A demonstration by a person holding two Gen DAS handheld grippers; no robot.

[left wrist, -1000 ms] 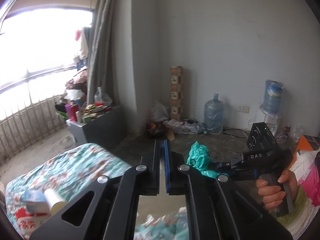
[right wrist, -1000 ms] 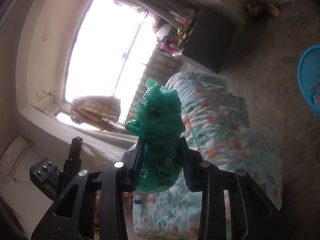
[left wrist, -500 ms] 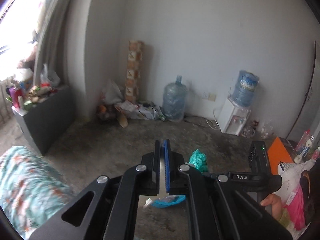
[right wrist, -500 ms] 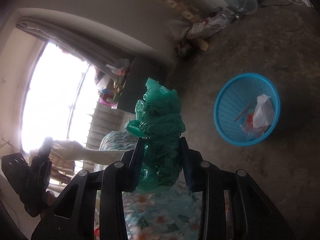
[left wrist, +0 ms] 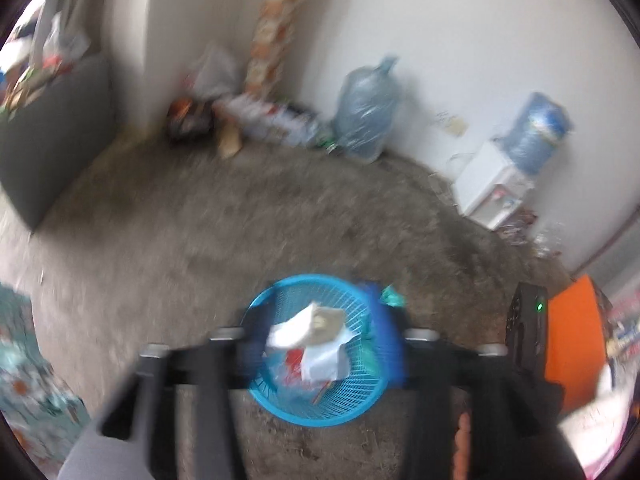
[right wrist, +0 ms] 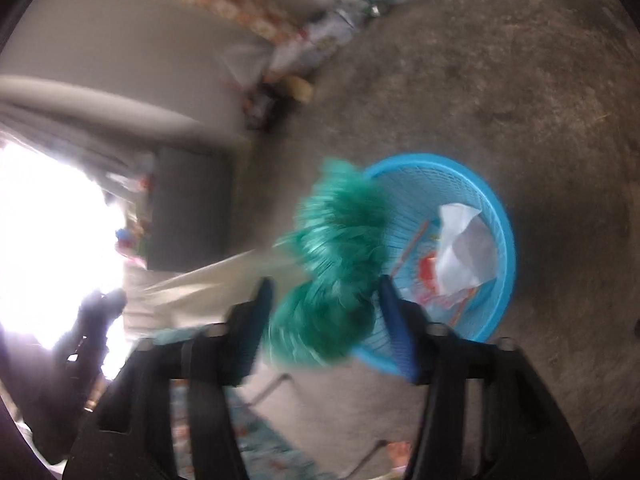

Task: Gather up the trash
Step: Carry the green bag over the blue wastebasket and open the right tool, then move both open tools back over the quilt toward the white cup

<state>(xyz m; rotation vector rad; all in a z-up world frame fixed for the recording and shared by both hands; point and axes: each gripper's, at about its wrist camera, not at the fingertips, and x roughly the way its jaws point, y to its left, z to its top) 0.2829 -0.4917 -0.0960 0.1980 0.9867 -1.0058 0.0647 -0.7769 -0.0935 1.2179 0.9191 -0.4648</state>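
Right wrist view, nearest: the right gripper (right wrist: 326, 320) has its two fingers (right wrist: 394, 332) spread wide, with the crumpled green plastic bag (right wrist: 332, 276) between them. The bag is streaked with motion blur, and it appears to be loose, leaving the fingers, though contact with the pads cannot be ruled out. Just beyond it stands the blue mesh wastebasket (right wrist: 502, 240) on the concrete floor (right wrist: 540, 100), already holding white paper (right wrist: 464, 248) and red scraps. The bag overlaps the basket's near-left rim in this view.

Step in hand, as judged: dropping the bag into the basket. To do it well, the fingers should stay fully apart so the film does not snag, and the release should be centred over the opening, not over the rim, since a light crumpled bag drifts and may catch on the edge or land on the floor.

Left wrist view, nearest: the left gripper (left wrist: 320, 344) has its fingers wide apart, empty, framing the same basket (left wrist: 280, 404) from almost directly above. This view shows the basket's whole opening and its heaped contents, which the right view half hides behind the bag. Only a small green edge of the bag (left wrist: 394, 298) shows, past the right-hand blue pad. It also shows the right gripper's black body (left wrist: 526, 336) with a lit green lamp.

Farther off, both views show a large water bottle (left wrist: 366, 114) and litter along the white wall (left wrist: 440, 20). The water dispenser (left wrist: 496, 188) appears in the left view alone, the bright window (right wrist: 48, 240) in the right alone.
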